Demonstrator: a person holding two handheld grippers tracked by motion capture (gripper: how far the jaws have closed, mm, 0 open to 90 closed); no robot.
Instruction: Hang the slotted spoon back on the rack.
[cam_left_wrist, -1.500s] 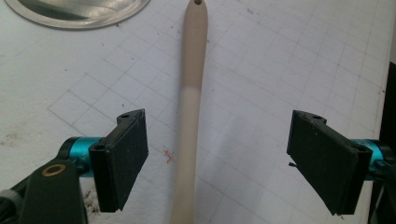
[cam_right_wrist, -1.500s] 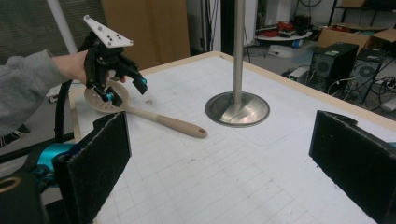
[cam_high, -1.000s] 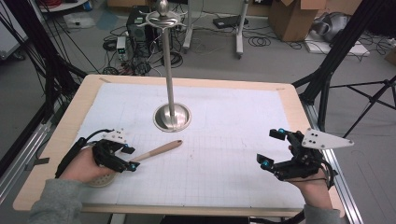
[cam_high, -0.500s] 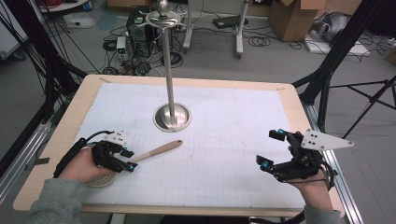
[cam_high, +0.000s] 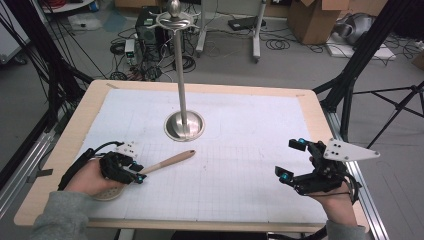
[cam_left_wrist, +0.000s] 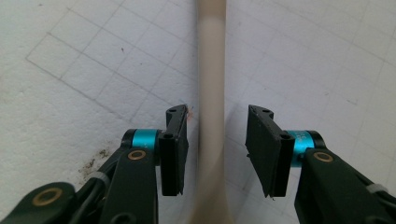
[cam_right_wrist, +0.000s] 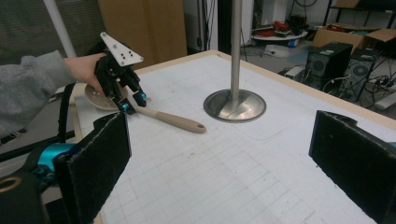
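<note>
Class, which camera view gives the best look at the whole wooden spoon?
The right gripper view: the wooden spoon shows from bowl to holed handle tip. The high view has its handle, the bowl mostly under the left gripper. The left gripper view shows a blurred stretch of handle between open fingers.

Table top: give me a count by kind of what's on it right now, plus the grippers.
Wooden spoon: 1
Metal stand: 1
Grippers: 2, left gripper and right gripper
Total: 4
</note>
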